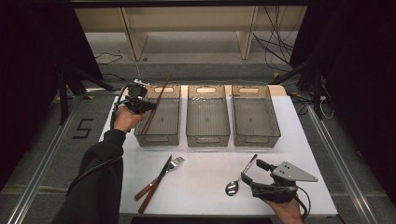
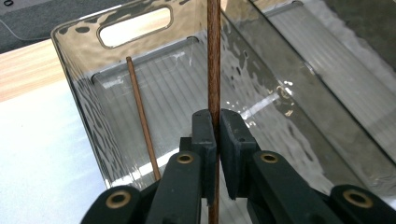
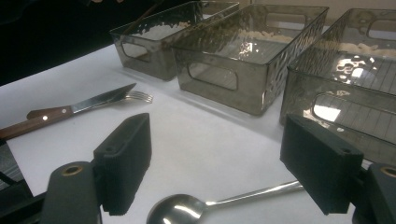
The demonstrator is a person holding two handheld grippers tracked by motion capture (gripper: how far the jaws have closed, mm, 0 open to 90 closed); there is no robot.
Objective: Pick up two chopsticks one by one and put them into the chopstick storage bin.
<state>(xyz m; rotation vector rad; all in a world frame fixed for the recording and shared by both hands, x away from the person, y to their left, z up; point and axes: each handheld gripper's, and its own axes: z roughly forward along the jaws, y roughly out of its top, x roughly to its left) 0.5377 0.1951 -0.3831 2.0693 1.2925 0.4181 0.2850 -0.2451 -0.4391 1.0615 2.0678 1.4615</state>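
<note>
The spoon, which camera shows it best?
The high view: the whole spoon lies on the table by the right gripper. The right gripper view shows it closer, between open jaws, bowl cropped and handle end hidden.

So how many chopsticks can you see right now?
2. One chopstick is clamped upright in the left hand-held gripper over the left bin. The other chopstick leans inside that bin. More could be hidden.
</note>
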